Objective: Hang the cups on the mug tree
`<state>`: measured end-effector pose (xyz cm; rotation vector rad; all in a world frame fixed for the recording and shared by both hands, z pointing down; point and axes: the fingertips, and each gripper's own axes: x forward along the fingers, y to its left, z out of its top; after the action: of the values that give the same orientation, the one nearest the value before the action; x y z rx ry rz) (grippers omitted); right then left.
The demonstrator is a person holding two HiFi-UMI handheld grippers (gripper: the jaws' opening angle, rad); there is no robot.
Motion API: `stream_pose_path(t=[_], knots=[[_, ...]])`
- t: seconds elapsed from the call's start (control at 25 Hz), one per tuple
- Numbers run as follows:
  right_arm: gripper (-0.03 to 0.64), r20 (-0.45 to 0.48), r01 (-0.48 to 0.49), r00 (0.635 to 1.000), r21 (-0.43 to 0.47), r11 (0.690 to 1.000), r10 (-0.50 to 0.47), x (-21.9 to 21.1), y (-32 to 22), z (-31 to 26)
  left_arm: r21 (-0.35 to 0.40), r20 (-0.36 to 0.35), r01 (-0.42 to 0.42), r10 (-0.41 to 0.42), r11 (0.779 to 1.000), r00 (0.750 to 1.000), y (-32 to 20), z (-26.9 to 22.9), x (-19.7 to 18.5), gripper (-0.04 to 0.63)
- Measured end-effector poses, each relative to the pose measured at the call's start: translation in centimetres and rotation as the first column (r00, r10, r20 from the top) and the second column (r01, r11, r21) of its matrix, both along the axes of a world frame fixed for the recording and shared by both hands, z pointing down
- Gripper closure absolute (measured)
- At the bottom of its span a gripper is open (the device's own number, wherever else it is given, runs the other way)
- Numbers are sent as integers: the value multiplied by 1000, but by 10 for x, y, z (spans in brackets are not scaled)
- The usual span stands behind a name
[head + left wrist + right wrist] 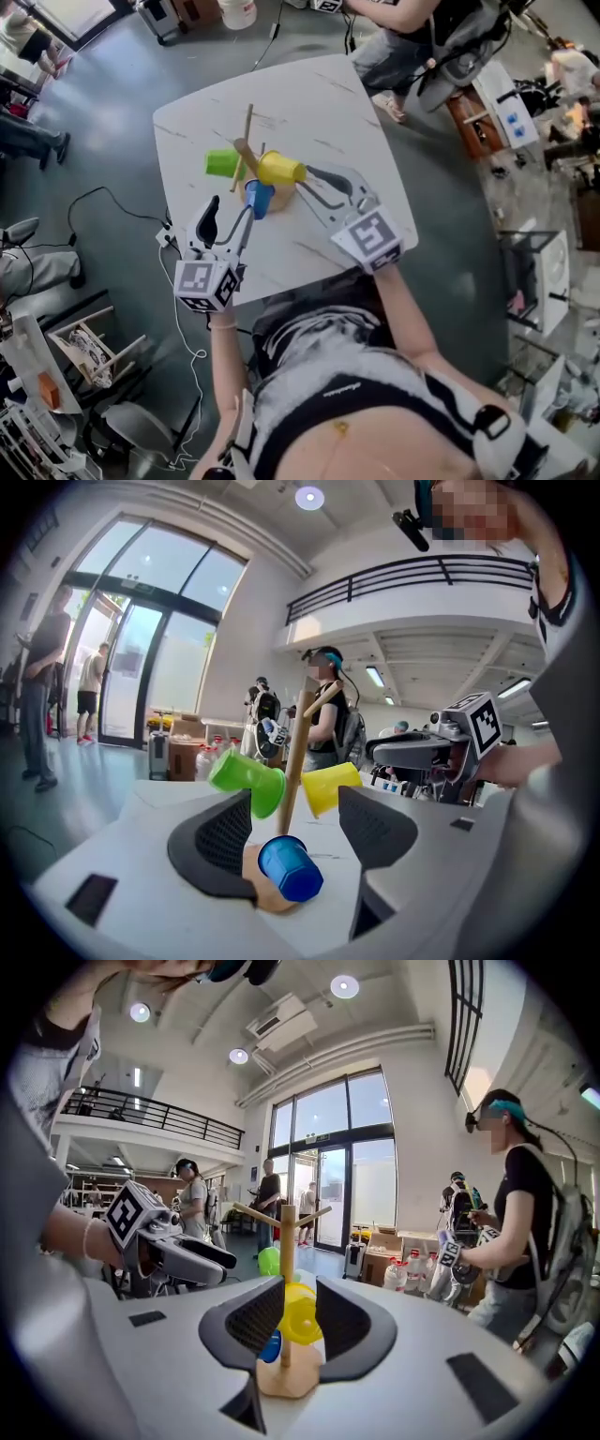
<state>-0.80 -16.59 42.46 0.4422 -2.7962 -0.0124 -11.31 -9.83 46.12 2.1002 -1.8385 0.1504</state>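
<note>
From the head view, a white table (187, 112) holds a wooden mug tree (248, 141). A green cup (222, 163) sticks out on the tree's left side and a yellow cup (279, 169) on its right. A blue cup (259, 198) sits lower down, close to the person. The left gripper (230, 214) is just beside the blue cup. The right gripper (317, 186) is just beside the yellow cup. In the left gripper view, the left gripper (295, 803) has its jaws wide apart and they hold nothing. Past them stands the mug tree (298, 752) with the green cup (246, 778) and the yellow cup (328, 785) up on its pegs. The blue cup (291, 866) is tipped over low down by the tree's wooden foot; I cannot tell if it hangs or leans there. In the right gripper view, the right gripper (298, 1288) has its jaws apart with a smaller gap. The yellow cup (300, 1314) shows in that gap, on the mug tree (287, 1232), but the jaws do not squeeze it.
</note>
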Motion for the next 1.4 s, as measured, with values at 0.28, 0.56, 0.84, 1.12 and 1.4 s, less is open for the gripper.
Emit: stream_pose_path(t=[0.28,0.56,0.84,1.12,1.4], knots=[[600,-24,10,1000,-7,1000,-11,-1,14,5,21,1,-37,37,999,999,3,-6,4,405],[612,-44,3,999,-36,999,-5,-5,23,12,20,9,-69,69,997,998,8,-9,6,528],[614,-66,-12,998,-56,998,8,-15,32,21,6,11,-113,113,994,994,14,-7,11,588],[614,-62,-41,997,-59,997,37,-26,42,23,0,9,-131,131,991,991,21,-9,7,588],[614,-74,-60,996,-71,996,55,-41,53,27,-8,-2,-149,149,989,989,28,-9,-6,588]])
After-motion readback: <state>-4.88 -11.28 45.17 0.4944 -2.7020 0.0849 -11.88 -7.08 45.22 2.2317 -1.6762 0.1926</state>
